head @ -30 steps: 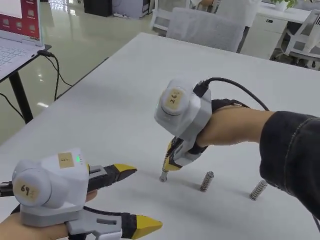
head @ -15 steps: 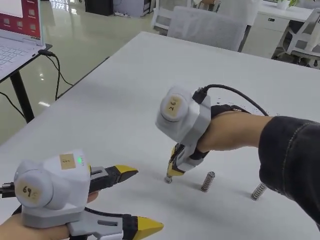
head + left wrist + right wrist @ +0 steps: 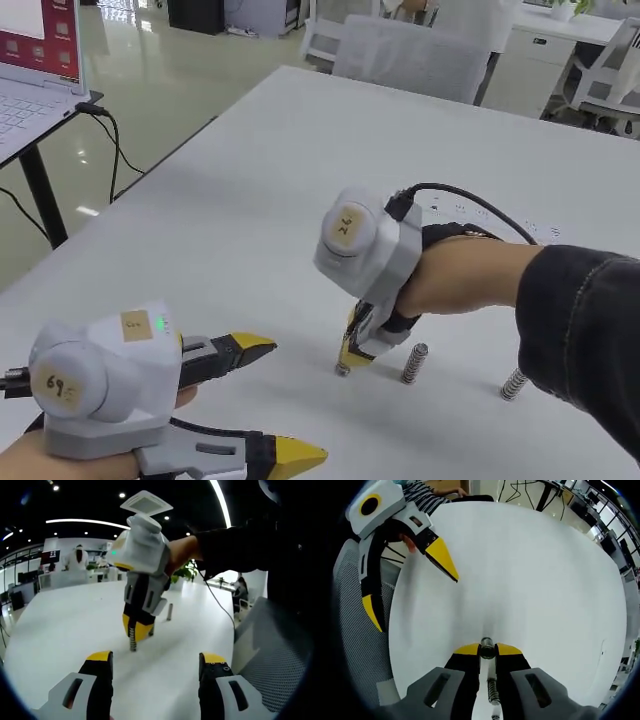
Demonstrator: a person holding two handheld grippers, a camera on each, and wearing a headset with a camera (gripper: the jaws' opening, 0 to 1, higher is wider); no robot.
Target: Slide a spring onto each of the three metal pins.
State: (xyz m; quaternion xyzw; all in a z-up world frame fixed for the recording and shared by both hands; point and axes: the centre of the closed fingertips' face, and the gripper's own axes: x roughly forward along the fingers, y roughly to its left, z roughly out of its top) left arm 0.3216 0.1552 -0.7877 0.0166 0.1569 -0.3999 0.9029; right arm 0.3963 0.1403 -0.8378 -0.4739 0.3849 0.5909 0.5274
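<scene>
On white table point(image 3: 250, 180), right gripper point(image 3: 352, 352) jaws clamped on silver coil spring point(image 3: 132, 632), lower end touching table; left gripper point(image 3: 297, 400) jaws apart near table edge.

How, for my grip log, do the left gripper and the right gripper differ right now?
Jaws: those of the left gripper stand wide apart with nothing between them; those of the right gripper are shut on a spring. Pose: the left gripper lies roughly level over the table; the right gripper points steeply down at it. Both have pale bodies and black jaws with yellow tips.
</scene>
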